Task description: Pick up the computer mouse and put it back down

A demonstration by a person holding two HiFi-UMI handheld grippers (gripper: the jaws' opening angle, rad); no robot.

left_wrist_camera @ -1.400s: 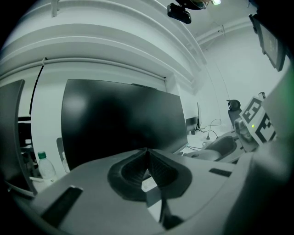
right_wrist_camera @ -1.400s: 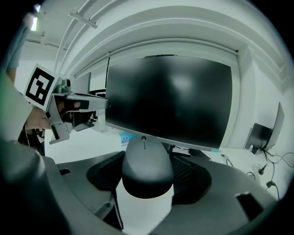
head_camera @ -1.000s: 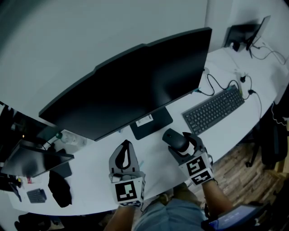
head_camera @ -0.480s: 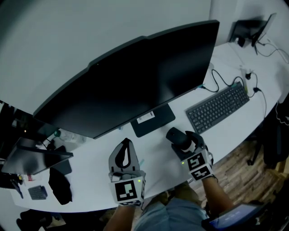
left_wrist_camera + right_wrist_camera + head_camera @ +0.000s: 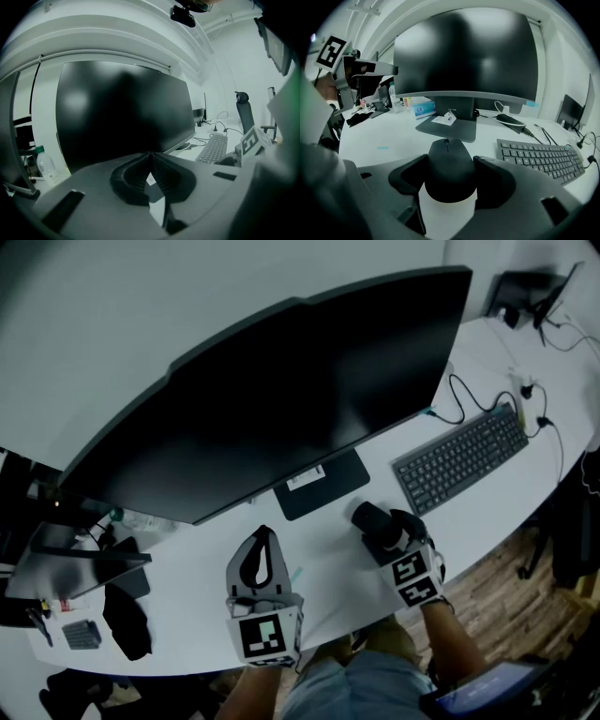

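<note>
The black computer mouse (image 5: 368, 517) sits between the jaws of my right gripper (image 5: 379, 527), in front of the monitor's stand. In the right gripper view the mouse (image 5: 449, 157) fills the gap of the right gripper (image 5: 451, 165); both pads press its sides, and white desk shows close beneath it. I cannot tell whether it touches the desk. My left gripper (image 5: 260, 538) hovers over the desk to the left with nothing in it. In its own view the left gripper (image 5: 151, 154) has its tips together.
A wide dark monitor (image 5: 281, 399) on a flat stand base (image 5: 323, 486) stands just behind both grippers. A keyboard (image 5: 461, 460) with cables lies to the right. A black cloth (image 5: 127, 620) and a bottle (image 5: 141, 521) are at the left. The desk's front edge runs under my hands.
My right gripper has sunk toward the desk with the mouse still in its jaws. The left gripper has stayed where it was.
</note>
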